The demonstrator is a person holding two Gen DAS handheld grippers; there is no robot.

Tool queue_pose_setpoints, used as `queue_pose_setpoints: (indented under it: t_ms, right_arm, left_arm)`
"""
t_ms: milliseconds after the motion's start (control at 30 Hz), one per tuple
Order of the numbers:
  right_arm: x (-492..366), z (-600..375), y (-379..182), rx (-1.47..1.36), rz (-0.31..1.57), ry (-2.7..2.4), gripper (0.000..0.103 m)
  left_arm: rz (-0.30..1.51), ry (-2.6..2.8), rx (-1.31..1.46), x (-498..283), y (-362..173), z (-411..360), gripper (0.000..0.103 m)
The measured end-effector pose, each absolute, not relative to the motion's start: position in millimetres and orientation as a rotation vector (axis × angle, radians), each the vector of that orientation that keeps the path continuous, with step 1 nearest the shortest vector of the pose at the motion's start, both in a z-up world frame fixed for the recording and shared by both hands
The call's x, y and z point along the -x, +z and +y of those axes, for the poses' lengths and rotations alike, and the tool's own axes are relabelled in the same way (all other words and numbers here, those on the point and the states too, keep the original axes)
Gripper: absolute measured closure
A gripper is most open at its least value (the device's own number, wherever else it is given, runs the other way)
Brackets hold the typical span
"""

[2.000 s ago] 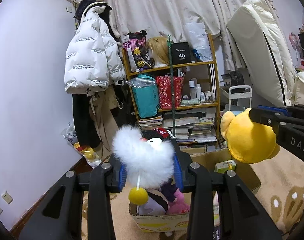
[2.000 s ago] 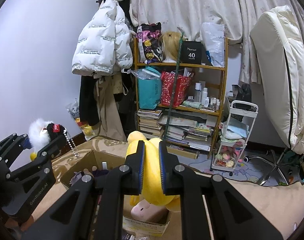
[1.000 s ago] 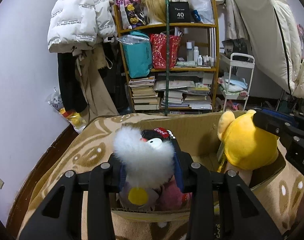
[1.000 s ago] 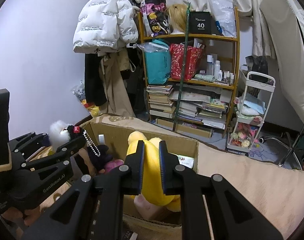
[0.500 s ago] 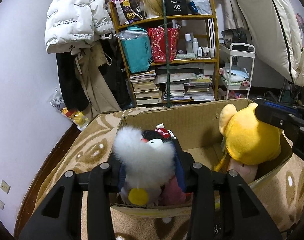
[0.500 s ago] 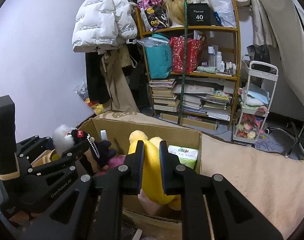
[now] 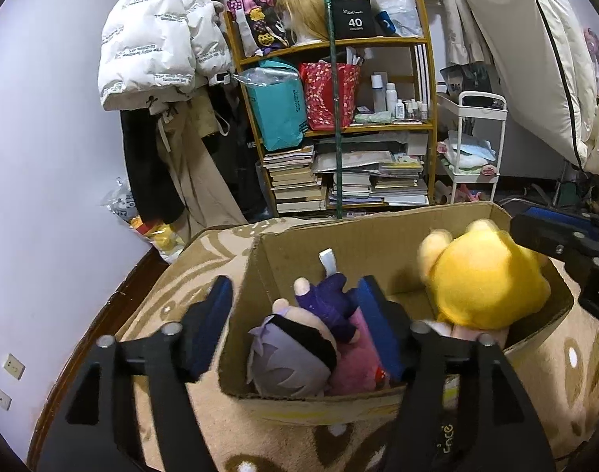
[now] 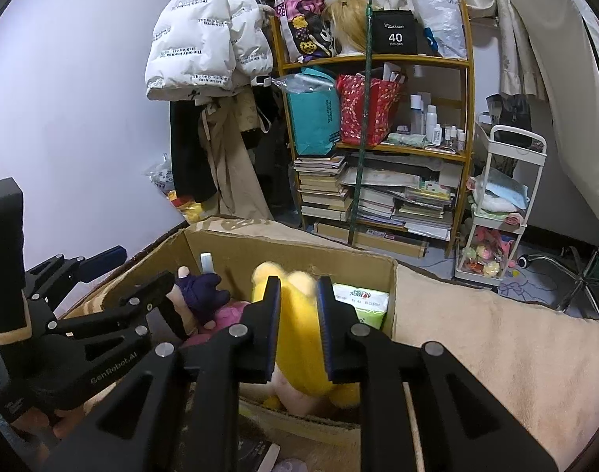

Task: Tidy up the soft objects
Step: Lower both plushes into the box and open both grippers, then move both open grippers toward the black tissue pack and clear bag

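Though blurred, yellow plush (image 8: 299,338) btwn jaws.

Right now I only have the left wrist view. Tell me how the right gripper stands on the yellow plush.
Observer: The right gripper has the yellow plush between its pads, touching both. Its jaws have just been opening.
Operator: Tell me what sits behind the plush.
Observer: A green and white pack stands in the far right corner of the cardboard box, hidden from your view by the plush.
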State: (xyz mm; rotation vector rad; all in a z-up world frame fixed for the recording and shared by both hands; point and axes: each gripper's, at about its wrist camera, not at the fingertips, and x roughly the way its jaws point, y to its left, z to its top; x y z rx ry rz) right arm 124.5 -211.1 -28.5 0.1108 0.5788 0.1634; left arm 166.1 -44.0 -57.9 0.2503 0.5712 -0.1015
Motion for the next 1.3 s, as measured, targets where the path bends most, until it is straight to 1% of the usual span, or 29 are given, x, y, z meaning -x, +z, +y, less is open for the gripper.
queue_pose_setpoints:
  t_ms: [33,67,100,133,167,200,333,400,433,500,633,800,1300]
  right_arm:
    - [-123,-211,-27,-0.112,0.578,0.164,0.083]
    - [-121,-211,-26,-0.113,0.577,0.163,0.08]
    - [-118,-212,-25,-0.114,0.576,0.163,0.073]
    - [-115,-212,-24,-0.116,0.573,0.163,0.067]
    - [-112,-212,-23,-0.117,0.568,0.16,0.056]
    - [-108,-212,-21,-0.118,0.562,0.157,0.049]
    - [-96,-215,-15,-0.107,0.557,0.137,0.037]
    - [-89,-219,-11,-0.114,0.552,0.127,0.026]
    - [-86,-221,-10,-0.119,0.549,0.12,0.024]
    - [-78,-226,-7,-0.133,0.544,0.104,0.012]
    - [-67,-233,-3,-0.154,0.556,0.094,0.009]
    - [-49,-237,-3,-0.146,0.574,0.076,0.002]
    - [-15,-232,-13,-0.141,0.646,0.07,0.001]
  left_arm:
    - [0.567,-0.098,-0.25,-164,-57,-43,0.034]
    - [0.567,-0.096,-0.25,-163,-55,-41,0.032]
    - [0.569,-0.096,-0.249,-162,-54,-40,0.031]
    - [0.57,-0.096,-0.247,-161,-54,-38,0.026]
    - [0.569,-0.096,-0.242,-158,-52,-36,0.024]
    - [0.567,-0.096,-0.24,-156,-51,-35,0.024]
    - [0.571,-0.103,-0.235,-146,-47,-31,0.022]
    - [0.573,-0.105,-0.233,-141,-45,-30,0.016]
    - [0.571,-0.107,-0.233,-137,-44,-29,0.013]
    - [0.57,-0.109,-0.236,-130,-42,-29,0.012]
    - [0.586,-0.119,-0.24,-118,-40,-31,0.006]
    - [0.594,-0.12,-0.258,-100,-38,-35,0.005]
    - [0.691,-0.171,-0.235,-65,-43,-39,0.005]
